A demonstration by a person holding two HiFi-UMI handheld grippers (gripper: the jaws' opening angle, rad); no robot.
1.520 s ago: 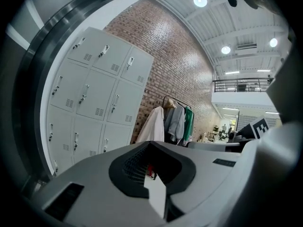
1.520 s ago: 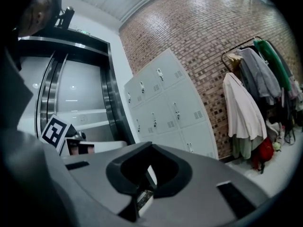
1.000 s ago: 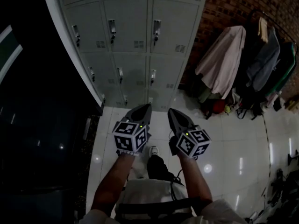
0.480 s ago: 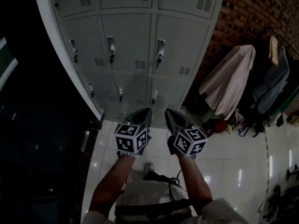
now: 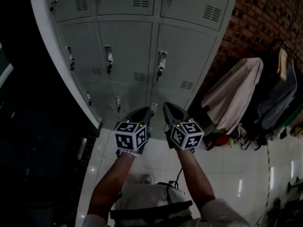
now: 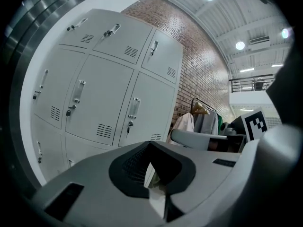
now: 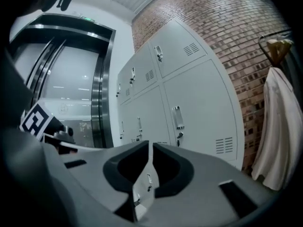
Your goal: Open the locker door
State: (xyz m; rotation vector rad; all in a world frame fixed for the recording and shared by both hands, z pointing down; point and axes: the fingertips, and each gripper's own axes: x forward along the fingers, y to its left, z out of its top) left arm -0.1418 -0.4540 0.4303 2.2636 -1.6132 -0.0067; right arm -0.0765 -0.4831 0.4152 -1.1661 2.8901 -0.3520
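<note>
A bank of grey metal lockers (image 5: 137, 41) stands ahead, every door closed. Each door has a vertical handle with a lock, such as the one (image 5: 161, 61) ahead of my right gripper. Both grippers are held side by side in the air, pointing at the lower locker rows and touching nothing. The left gripper (image 5: 144, 111) has its jaw tips together and empty (image 6: 150, 146). On the right gripper (image 5: 169, 108) the jaws are opening, and only a thin slit with nothing in it shows between them (image 7: 150, 145). A handle (image 7: 177, 119) shows beyond the right gripper's jaws.
A brick wall (image 5: 265, 13) adjoins the lockers on the right. In front of it a rack holds hanging coats (image 5: 236, 96), with bags at the bottom. A dark glass doorway (image 7: 71, 89) lies to the left. Glossy white floor tiles (image 5: 227, 164) are underfoot.
The lockers have come nearer and lower in the head view. Both grippers have shifted forward toward them and drawn slightly closer together.
</note>
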